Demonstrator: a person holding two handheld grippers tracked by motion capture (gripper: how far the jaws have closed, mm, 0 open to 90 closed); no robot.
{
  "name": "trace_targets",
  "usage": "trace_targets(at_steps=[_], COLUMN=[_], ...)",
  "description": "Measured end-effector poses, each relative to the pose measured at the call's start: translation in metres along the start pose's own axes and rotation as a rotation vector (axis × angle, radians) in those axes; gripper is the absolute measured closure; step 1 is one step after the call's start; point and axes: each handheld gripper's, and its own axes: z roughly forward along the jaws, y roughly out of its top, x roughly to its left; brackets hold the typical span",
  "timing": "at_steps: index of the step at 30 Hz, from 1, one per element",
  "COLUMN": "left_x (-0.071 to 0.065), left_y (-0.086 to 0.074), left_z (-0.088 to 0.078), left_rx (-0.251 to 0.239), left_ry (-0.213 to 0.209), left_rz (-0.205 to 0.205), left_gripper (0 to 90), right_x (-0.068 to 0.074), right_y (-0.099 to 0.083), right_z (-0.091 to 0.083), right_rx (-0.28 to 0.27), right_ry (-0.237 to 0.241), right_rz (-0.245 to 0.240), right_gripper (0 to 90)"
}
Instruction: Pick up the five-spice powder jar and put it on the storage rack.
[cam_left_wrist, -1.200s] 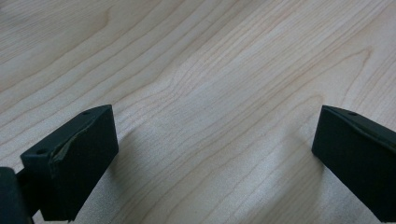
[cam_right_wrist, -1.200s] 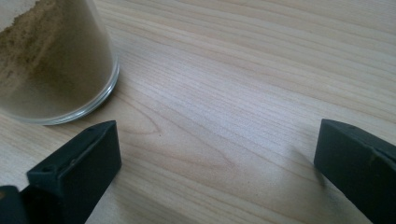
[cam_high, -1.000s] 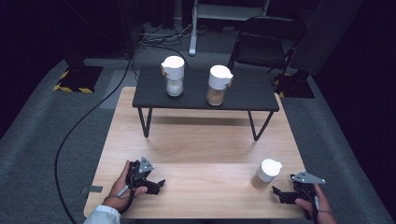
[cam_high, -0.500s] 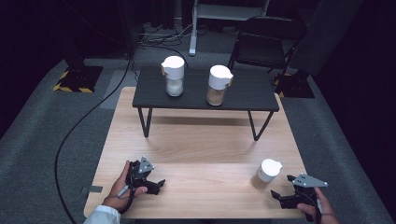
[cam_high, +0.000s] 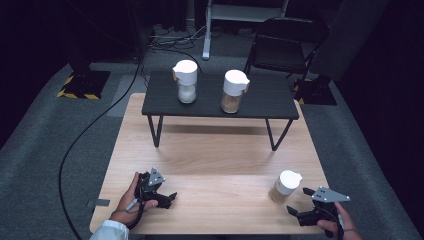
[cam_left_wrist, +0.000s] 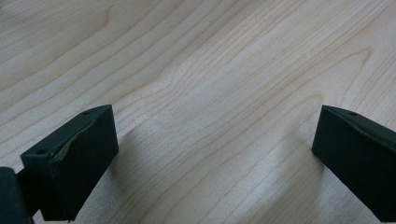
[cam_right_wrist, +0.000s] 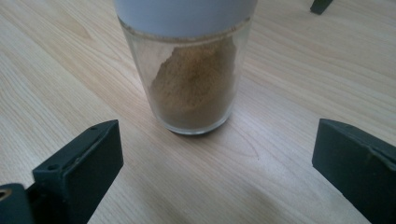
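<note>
A glass jar (cam_high: 285, 186) with a white lid and brown powder stands at the wooden table's (cam_high: 220, 160) front right. My right gripper (cam_high: 300, 202) rests just behind it near the front edge, open. In the right gripper view the jar (cam_right_wrist: 196, 79) stands close ahead of the right gripper (cam_right_wrist: 215, 163), beyond its jaws and not between them. My left gripper (cam_high: 167, 199) lies at the front left in a hand, open. The left gripper (cam_left_wrist: 215, 158) has only bare wood between its widely spread jaws.
A low black side table (cam_high: 265, 100) stands on the far half of the wooden table. It carries a white-lidded jar of pale powder (cam_high: 186, 81) and one of brown powder (cam_high: 233, 91). A black cable (cam_high: 80, 140) runs along the floor at left; a folding chair (cam_high: 285, 45) stands behind.
My right gripper has drawn back slightly toward the front edge, away from the jar. The left gripper and the jars have not moved.
</note>
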Motion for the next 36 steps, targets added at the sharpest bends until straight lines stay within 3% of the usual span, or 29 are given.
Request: trace_targets(at_steps=[16, 28, 36], left_x=[0.000, 0.000, 0.000], left_y=[0.000, 0.000, 0.000], left_z=[0.000, 0.000, 0.000], left_rx=[0.000, -0.001, 0.000], left_ry=[0.000, 0.001, 0.000], left_rz=[0.000, 0.001, -0.001], left_gripper=[0.0, 0.0, 0.0], right_x=[0.005, 0.014, 0.019], right_y=[0.007, 0.007, 0.003], right_z=[0.011, 0.022, 0.029], right_rx=[-0.027, -0.069, -0.133], right_ry=[0.011, -0.010, -0.024], right_rz=[0.006, 0.021, 0.080], right_gripper=[1.8, 2.1, 3.5])
